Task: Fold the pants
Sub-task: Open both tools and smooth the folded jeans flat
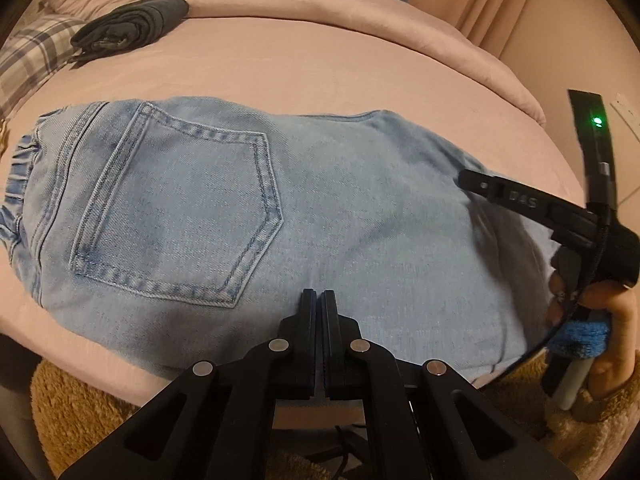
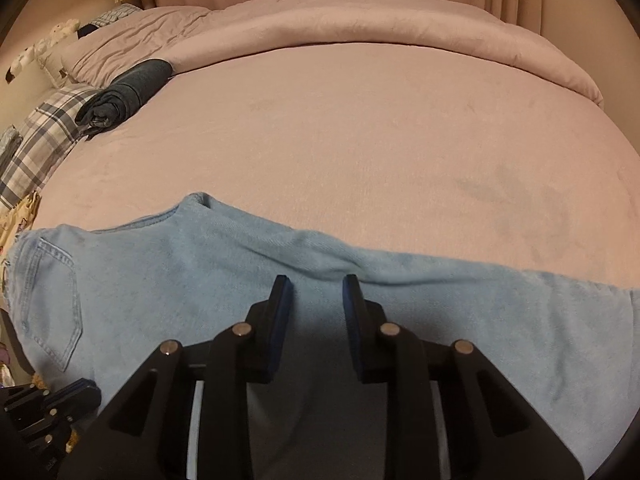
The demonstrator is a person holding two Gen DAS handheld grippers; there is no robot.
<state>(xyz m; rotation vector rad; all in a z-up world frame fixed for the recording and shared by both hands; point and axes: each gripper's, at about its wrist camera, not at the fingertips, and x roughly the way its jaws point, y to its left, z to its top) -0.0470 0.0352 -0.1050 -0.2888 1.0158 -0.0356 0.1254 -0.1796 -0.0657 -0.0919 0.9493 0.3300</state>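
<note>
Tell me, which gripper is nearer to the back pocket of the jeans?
Left. The left gripper hovers just right of the back pocket; the right gripper is further along the jeans, toward the legs.

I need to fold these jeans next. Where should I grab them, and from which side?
Probably grip the light blue jeans along the leg's near edge, coming from the bed's near side: they lie flat across the bed, and that edge is closest to the open right gripper.

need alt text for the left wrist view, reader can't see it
Light blue jeans lie flat on a pink bed, back pocket up, with the shut left gripper over their near edge. The right gripper reaches in from the right; dark folded pants sit far left.
</note>
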